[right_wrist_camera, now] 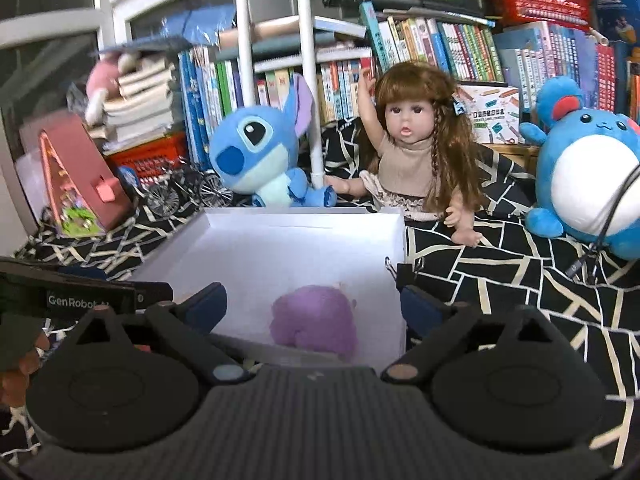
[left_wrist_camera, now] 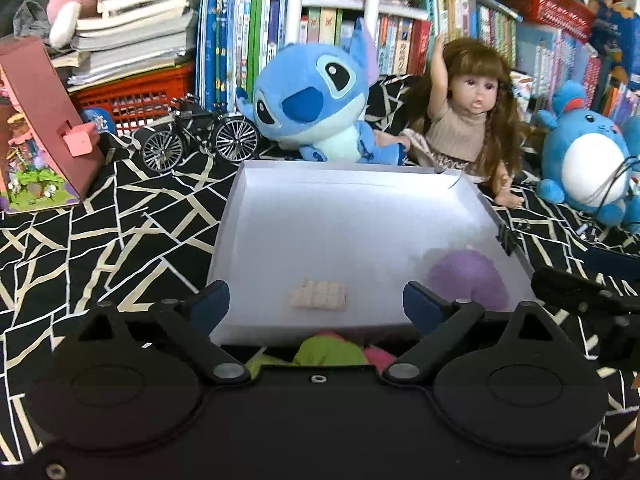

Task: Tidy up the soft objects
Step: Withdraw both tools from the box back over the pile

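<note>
Already the purple soft ball (right_wrist_camera: 316,320) lay in the white box (left_wrist_camera: 352,200); both tongs, left (left_wrist_camera: 316,304) and right (right_wrist_camera: 312,312), gaped empty; green and pink pieces (left_wrist_camera: 332,352) waited outside at 6 o'clock.

Cloth: black fabric with cream crack-like lines (left_wrist_camera: 120,216) spread over the surface.
Bicycle: small black metal model bicycle (left_wrist_camera: 200,136) standing upright on the cloth, left of the white box.
House: pink cardboard toy house with a sloped roof (left_wrist_camera: 44,120) at the far left, tilted.
Books: rows of upright colourful books (left_wrist_camera: 400,36) along the back; a stack of flat books (left_wrist_camera: 136,16) on a red plastic crate (left_wrist_camera: 136,94).
Posts: two white vertical posts (left_wrist_camera: 296,0) before the books.
Clip: black binder clip (right_wrist_camera: 406,270) on the box's right wall.
</note>
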The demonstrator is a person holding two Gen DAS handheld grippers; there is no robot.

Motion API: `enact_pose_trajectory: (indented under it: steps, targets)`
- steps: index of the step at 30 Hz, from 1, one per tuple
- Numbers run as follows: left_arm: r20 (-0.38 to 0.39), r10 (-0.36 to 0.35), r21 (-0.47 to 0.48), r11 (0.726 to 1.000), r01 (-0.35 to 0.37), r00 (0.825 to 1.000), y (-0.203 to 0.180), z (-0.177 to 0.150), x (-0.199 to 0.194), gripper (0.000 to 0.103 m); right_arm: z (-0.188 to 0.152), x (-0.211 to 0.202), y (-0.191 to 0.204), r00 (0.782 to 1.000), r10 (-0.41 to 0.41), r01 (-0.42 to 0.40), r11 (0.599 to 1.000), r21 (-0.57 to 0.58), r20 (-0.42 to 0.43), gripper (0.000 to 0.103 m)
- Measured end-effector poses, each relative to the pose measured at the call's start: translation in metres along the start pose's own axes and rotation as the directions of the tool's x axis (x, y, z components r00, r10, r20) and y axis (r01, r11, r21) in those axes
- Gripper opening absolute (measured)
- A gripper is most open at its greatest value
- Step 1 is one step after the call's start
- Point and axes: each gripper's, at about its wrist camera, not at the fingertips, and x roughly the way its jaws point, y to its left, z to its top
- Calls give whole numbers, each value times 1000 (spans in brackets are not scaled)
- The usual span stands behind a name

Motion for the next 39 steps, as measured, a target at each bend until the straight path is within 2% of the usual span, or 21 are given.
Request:
enact_pose_trajectory:
  steps: [10,15,24,39]
  targets:
    - [85,-2,-11,1000,3,996,14,-33,-45,95,-31,-43,14,997,24,-21,999,-35,72,101]
    - [114,4,22,1000,-7,993,16,-53,-62,96,-48,-57,18,996,19,-15,999,-45,84,102]
    - [137,-12,23,1000,9,991,23,-82,-83,97,-72,-83,26,993,25,-18,998,-58,118,103]
    - [152,24,8,1000,-25,988,39,-117,-101,98,-101,-95,44,995,39,-34,998,-60,88,103]
